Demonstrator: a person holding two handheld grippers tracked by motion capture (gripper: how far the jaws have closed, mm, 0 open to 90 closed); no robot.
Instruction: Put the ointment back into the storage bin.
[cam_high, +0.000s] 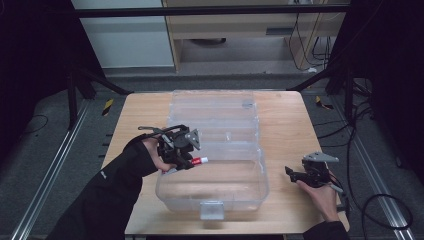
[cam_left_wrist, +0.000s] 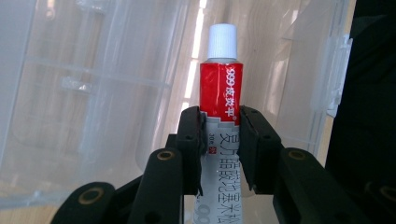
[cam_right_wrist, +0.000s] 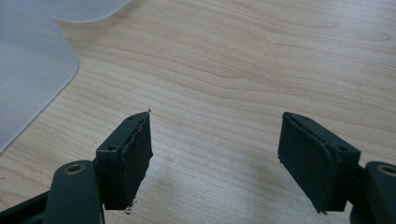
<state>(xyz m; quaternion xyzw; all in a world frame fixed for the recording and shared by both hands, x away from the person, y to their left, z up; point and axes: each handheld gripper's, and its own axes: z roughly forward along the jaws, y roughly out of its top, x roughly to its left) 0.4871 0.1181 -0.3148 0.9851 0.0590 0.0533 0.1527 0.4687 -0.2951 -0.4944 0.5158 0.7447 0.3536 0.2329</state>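
A red and white tube with a white cap (cam_left_wrist: 221, 88) is clamped between the jaws of my left gripper (cam_left_wrist: 219, 126). In the high view the left gripper (cam_high: 192, 162) holds the tube (cam_high: 200, 160) over the left rim of an open clear plastic box (cam_high: 240, 180), cap pointing right. My right gripper (cam_high: 289, 172) rests low on the wooden table (cam_high: 287, 120) to the right of the box. In its own view the right gripper (cam_right_wrist: 215, 135) stands open over bare wood, with nothing between its fingers.
The box's clear lid (cam_high: 215, 107) lies open behind it toward the table's far edge. A grey latch (cam_high: 212, 210) sits at the box's front, near the table's front edge. A corner of the box (cam_right_wrist: 32, 70) shows left of the right gripper.
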